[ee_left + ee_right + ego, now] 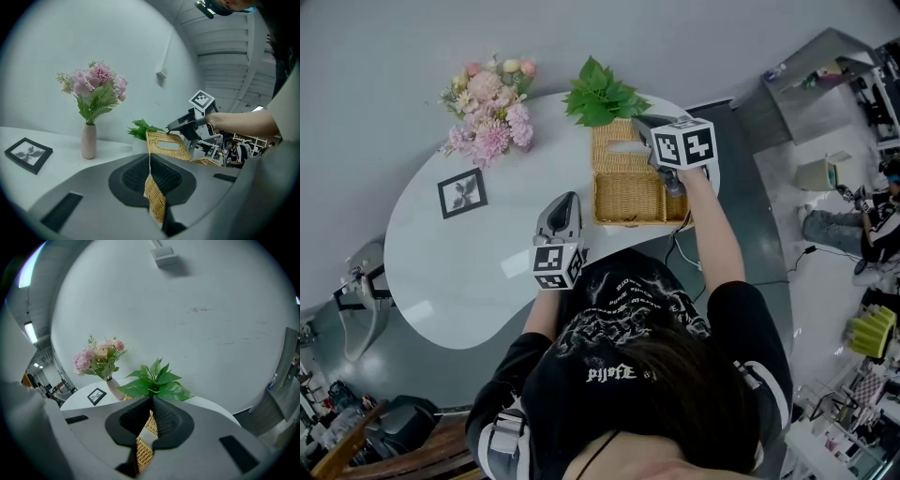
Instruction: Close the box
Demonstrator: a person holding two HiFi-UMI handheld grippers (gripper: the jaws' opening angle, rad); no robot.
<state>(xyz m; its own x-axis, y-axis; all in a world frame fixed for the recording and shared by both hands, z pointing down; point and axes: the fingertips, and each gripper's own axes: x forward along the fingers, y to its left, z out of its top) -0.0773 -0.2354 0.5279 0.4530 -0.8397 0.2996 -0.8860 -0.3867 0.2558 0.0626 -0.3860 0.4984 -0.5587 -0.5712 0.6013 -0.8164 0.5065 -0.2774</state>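
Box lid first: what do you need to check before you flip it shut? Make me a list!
1. Right gripper clamped on the lid edge: ok.
2. Lid tilted up behind the box, ready to swing down: ok.
3. Nothing sticking up above the box rim: ok.
4. Left gripper steadying the box: cannot tell. Its jaws are together with wicker showing between them, but the head view shows it beside the box.
5. Plant sits behind the lid, off its path: ok.
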